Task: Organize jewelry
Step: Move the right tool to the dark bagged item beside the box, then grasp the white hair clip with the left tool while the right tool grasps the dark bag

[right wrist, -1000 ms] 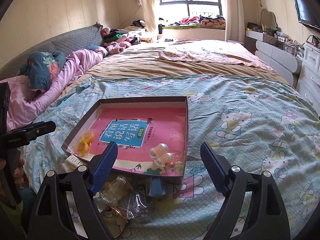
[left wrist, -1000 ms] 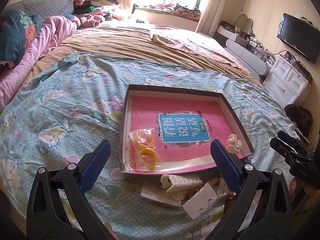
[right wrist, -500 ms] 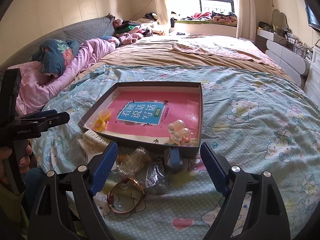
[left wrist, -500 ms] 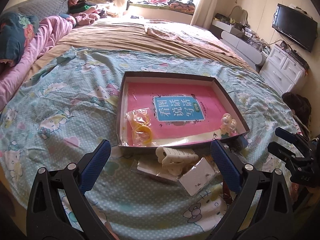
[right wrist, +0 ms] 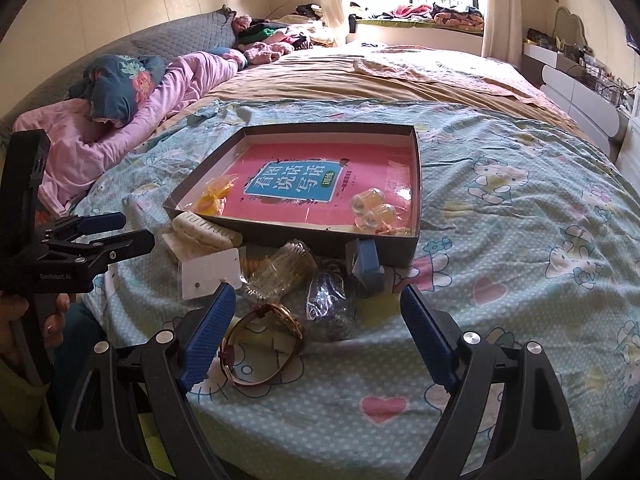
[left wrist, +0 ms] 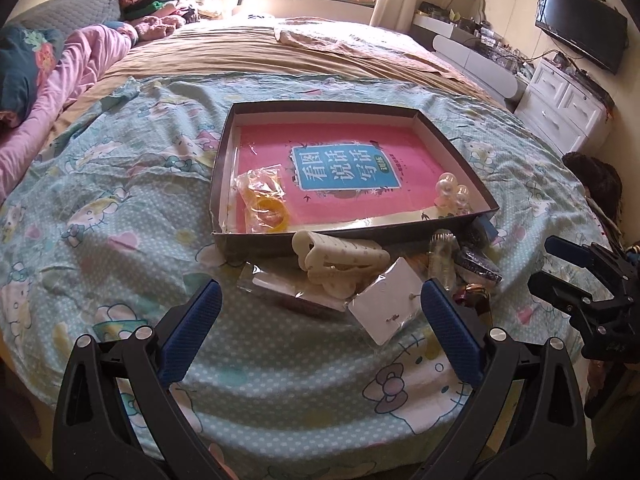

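- Both my claws spread wide, empty: left gripper (left wrist: pixel 320 330), right gripper (right wrist: pixel 316 328)
- bangle (right wrist: pixel 262 346) at right's 7 o'clock: rigid, probably slick; pinch across the band
- box (right wrist: pixel 320 240) at 12

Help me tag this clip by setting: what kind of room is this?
A lived-in bedroom, most likely. The work surface is a large bed with a cartoon-print cover, pillows along the headboard, and a wall-mounted TV above a white dresser.

Pink book (left wrist: pixel 404 160), yellow bangles (left wrist: pixel 267 206)
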The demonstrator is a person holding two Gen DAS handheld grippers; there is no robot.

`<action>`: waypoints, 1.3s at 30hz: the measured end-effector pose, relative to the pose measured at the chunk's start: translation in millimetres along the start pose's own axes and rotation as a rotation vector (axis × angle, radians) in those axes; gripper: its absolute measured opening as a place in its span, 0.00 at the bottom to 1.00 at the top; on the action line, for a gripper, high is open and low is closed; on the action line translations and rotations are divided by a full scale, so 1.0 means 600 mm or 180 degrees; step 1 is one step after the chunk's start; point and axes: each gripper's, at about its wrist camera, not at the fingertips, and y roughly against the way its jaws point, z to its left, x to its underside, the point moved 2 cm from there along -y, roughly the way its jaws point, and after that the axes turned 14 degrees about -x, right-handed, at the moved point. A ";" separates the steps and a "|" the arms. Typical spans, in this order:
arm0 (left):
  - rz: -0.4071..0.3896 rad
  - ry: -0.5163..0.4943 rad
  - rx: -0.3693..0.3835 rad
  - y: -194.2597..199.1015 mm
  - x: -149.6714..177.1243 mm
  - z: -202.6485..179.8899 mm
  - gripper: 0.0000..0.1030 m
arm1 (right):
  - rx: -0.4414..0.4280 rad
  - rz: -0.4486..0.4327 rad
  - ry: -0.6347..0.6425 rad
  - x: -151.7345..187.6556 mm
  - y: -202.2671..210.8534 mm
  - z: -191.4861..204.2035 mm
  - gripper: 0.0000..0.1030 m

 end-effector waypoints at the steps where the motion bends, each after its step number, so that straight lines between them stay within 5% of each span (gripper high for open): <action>1: 0.0008 -0.0006 0.0006 -0.001 0.002 -0.002 0.90 | -0.0007 0.0014 0.0001 0.003 -0.002 0.000 0.81; 8: 0.0092 0.0077 0.0105 -0.020 0.010 0.000 0.77 | -0.0039 0.0132 -0.0053 0.019 -0.020 -0.003 0.73; 13: 0.0151 0.0159 0.0145 -0.038 0.011 0.007 0.64 | -0.0046 0.0180 -0.0221 0.023 -0.038 -0.021 0.46; 16: 0.0171 0.0222 0.0181 -0.046 0.011 0.011 0.58 | -0.0066 0.0215 -0.0348 0.023 -0.054 -0.037 0.38; 28: 0.0177 0.0304 0.0305 -0.070 -0.009 0.011 0.55 | -0.0205 0.0321 -0.0562 0.025 -0.103 -0.068 0.34; 39: 0.0317 0.0362 0.0503 -0.103 -0.022 -0.001 0.39 | -0.0254 0.0245 -0.0527 0.023 -0.108 -0.072 0.31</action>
